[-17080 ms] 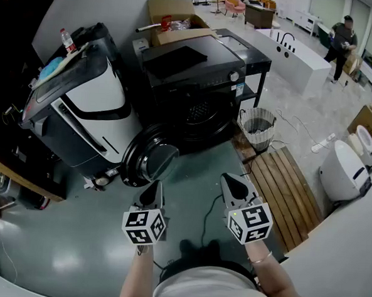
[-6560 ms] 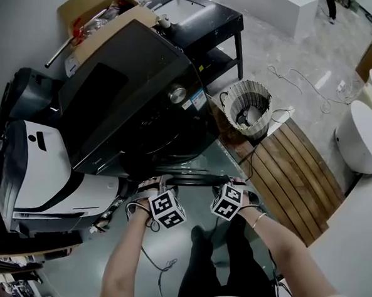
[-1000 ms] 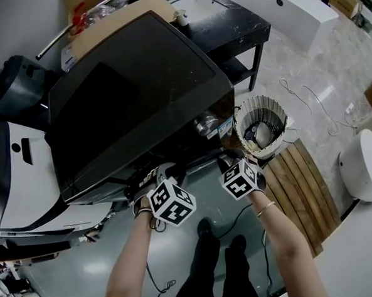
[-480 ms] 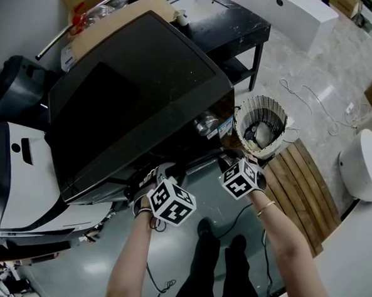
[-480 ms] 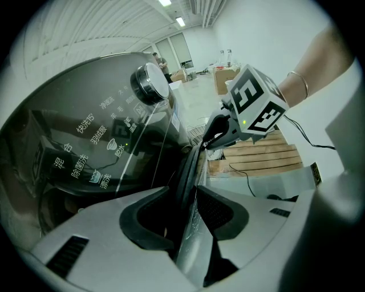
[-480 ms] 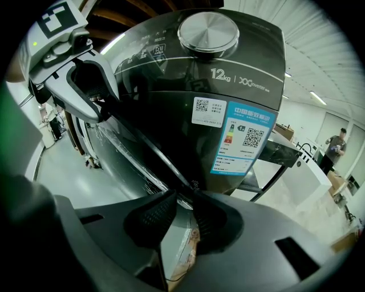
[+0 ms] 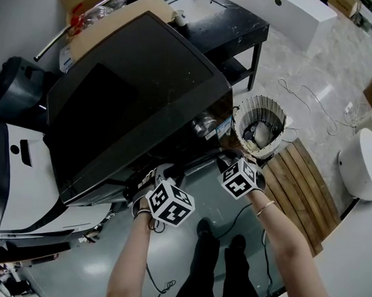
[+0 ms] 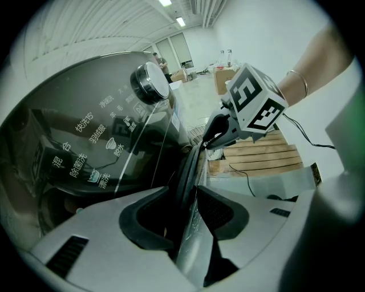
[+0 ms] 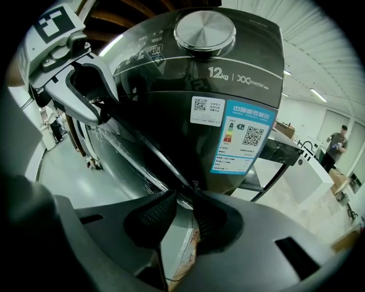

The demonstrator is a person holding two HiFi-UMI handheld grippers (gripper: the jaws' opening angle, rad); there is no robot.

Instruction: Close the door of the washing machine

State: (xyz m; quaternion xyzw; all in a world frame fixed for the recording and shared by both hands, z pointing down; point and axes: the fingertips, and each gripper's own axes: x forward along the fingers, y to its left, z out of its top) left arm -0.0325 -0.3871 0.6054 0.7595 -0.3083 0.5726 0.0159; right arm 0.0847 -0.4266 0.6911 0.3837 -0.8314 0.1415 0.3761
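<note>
— Left gripper (image 7: 164, 173) and right gripper (image 7: 223, 159): were both on the door (image 9: 117, 151) when this was taken?

— Both, from where I stood. Left jaws were clamped on the door's dark rim toward its left side. Right jaws, which had just been closing, pinched the same rim farther right, beside the blue-and-white label (image 9: 242, 137) on the washing machine (image 7: 133, 91).

— How close were the two?

— Apart along the rim, not touching. One sat nearer the white-and-black appliance (image 7: 21, 172), the other nearer the woven basket (image 7: 258, 124).

— And the door itself?

— It hung at the black machine's front, below the silver knob (image 9: 204, 31), with clear film wrinkled over its face. From overhead it was tucked under the machine's top edge, so I could not tell how far ajar it stood.

— Who held the tools?

— One person, bare forearms stretched forward, a bangle (image 7: 265, 206) on the right wrist and feet on the grey-green floor (image 7: 103, 265). Each gripper's marker cube was turned upward.

— What else was in the frame?

— That basket stood just right of the machine, beside a wooden slatted mat (image 7: 303, 183). An open cardboard box (image 7: 87, 10) sat behind the machine with a black table (image 7: 225, 21) next to it. At the machine's left side, the appliance leaned close.
</note>
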